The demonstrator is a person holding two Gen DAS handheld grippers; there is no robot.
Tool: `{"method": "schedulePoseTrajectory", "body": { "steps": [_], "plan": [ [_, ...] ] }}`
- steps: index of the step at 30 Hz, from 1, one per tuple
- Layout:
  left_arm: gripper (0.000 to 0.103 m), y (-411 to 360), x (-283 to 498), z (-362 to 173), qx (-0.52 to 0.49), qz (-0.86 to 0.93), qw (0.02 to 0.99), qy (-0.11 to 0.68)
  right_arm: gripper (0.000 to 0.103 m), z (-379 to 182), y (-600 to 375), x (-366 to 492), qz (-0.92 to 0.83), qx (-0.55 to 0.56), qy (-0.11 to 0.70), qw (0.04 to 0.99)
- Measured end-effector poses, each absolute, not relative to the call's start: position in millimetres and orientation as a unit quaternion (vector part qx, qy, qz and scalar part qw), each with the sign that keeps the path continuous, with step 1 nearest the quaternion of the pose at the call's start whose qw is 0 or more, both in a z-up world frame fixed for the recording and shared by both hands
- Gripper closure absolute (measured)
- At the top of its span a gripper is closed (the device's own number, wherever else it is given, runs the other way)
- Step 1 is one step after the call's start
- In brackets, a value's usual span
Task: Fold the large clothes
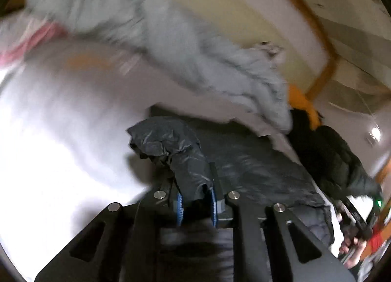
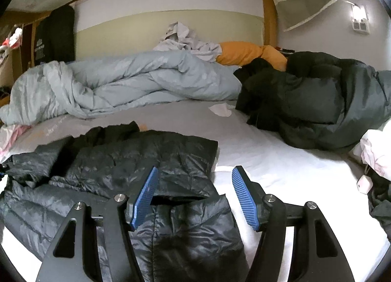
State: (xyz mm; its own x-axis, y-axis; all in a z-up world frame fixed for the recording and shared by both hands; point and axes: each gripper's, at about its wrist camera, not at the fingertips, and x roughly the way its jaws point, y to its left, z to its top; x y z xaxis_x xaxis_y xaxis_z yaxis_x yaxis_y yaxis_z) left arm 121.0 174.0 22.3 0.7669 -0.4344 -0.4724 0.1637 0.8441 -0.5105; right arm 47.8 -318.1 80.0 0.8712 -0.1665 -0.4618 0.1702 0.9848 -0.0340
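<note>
Left gripper [image 1: 196,205] pinches a bunched fold of the black jacket [image 2: 117,174], which lies spread on the white bed [image 2: 281,159]. Right gripper [image 2: 194,200] hovers wide over its edge, gripping nothing.

I see the black puffer jacket [image 2: 136,159] spread across the white bed sheet, shiny and quilted, wrinkled all over, filling the near left part of the right wrist view from about 6 o'clock round to 9 o'clock. One panel is folded over the body, its straight edge running toward 1 o'clock, and a dark opening gapes just below that fold. In the left wrist view a bunched piece of the same jacket [image 1: 171,150] — a sleeve or a hem, I cannot tell which — stands up crumpled near centre, lifted off the rest, which lies flat toward 4 o'clock.
</note>
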Motion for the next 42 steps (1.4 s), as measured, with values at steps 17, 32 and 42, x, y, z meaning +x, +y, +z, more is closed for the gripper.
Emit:
{"method": "schedulePoseTrajectory", "body": {
  "steps": [17,32,42],
  "plan": [
    [0.087,-106.2,141.7,121.9,-0.069,-0.341,0.902,0.257,0.038,87.1,-371.6,54.8,-0.152,0.057,0.232,0.959],
    [0.041,-121.0,120.5,89.5,-0.032,-0.323,0.908,0.267,0.038,78.9,-387.3,64.9,-0.134,0.095,0.248,0.955],
    [0.041,20.7,126.0,60.3,-0.004,-0.173,0.929,0.326,0.038,54.6,-342.1,90.7,0.069,0.138,0.338,0.928]
  ]
}}
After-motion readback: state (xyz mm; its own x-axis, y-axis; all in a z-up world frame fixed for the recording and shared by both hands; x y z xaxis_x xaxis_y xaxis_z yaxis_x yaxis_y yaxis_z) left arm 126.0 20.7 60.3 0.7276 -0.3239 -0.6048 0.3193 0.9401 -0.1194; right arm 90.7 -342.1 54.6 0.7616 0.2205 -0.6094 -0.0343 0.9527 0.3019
